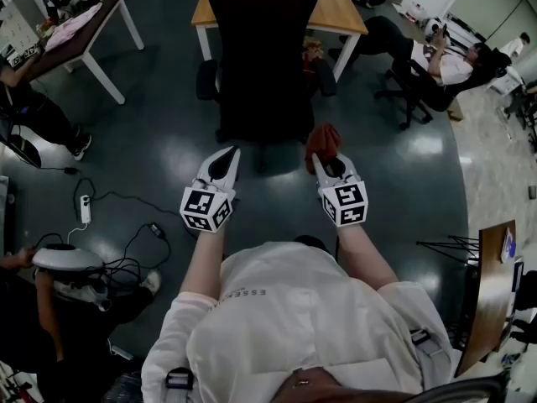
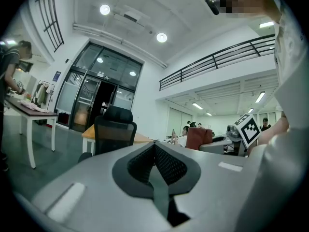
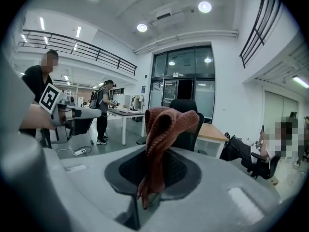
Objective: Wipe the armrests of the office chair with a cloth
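Straight ahead of both pairs of fingers, a black office chair (image 1: 260, 49), back turned toward them and pushed up to a wooden tabletop (image 1: 340, 11) farther on; whatever sits on that tabletop too small to make out. Left armrest (image 1: 207, 80) ahead of the left fingertips and a little to their outer side; right armrest (image 1: 325, 79) almost dead ahead of the right fingertips, apart from them and from the cloth's far edge. Between fingertips and chair base, a band of bare dark floor (image 1: 277, 154). More open floor to the outer side of the right fingers, then a seated person (image 1: 436, 61) on another chair, well apart. To the outer side of the left fingers and back toward the wrist, a white power strip (image 1: 85, 208) and loose cables (image 1: 126, 200) on the floor, near but not touching. Left gripper (image 2: 154, 146) clenched, dark ribbed pads pressed together along one seam, grasping nothing. Right gripper (image 3: 153, 153) clamped on a rust-red cloth (image 3: 164, 124): most of it bunched in a knot above and beyond the fingertips, one thin tail pinched between the pads and hanging down toward the palm side. Both grippers side by side with a gap between, level with each other, aimed at the chair back.
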The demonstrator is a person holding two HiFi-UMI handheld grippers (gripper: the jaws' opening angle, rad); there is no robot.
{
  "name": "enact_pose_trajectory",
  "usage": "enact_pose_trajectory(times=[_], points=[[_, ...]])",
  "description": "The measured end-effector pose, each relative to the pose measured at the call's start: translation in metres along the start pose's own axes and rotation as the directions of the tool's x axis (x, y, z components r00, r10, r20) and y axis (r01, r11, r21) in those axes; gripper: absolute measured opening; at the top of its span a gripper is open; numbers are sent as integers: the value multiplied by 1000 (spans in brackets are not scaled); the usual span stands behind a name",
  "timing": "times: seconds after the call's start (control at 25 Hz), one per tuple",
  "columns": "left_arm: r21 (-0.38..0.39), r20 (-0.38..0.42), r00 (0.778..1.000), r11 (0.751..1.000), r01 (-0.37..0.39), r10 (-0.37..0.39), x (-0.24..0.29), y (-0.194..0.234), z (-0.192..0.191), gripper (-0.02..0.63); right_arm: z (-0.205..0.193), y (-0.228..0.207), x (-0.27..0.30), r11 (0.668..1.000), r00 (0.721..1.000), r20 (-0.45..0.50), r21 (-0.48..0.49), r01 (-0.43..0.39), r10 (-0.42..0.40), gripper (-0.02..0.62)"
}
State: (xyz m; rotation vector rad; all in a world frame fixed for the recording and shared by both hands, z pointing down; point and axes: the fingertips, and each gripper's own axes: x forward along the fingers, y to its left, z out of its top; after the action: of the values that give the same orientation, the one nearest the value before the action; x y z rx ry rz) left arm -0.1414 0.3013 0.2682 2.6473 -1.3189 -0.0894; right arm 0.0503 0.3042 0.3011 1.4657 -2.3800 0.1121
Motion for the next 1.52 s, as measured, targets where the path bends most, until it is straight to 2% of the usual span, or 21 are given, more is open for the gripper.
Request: enact_pose_trajectory(times=[0.36,0.56,0.88,1.04,1.24,1.52], points=[[-46,-36,996,996,-81,79,-9,29,-20,17,-8,4,30,999,998,-37,20,-43,44,46],[-75,-55,989,987,-141,137,-6,58,-30,17,-15,5,70,996,993,-75,21,-90,91,46],[-95,-88,961,958,-269,261,23,149,-34,17,5,3,181,982,977,-96,1,-190,189,46],[-109,-118,950,947,-303,290,60,194,-30,17,18,-13,244,973,968,-115,-26,-228,224,46],[-134,-161,935,931,-339,317,98,253,-33,17,25,-24,326,958,946,-163,-10,-286,281,46],[-148,-205,912,909,-389,356,125,322,-50,17,27,-18,423,933,916,-244,-93,-349,319,46]])
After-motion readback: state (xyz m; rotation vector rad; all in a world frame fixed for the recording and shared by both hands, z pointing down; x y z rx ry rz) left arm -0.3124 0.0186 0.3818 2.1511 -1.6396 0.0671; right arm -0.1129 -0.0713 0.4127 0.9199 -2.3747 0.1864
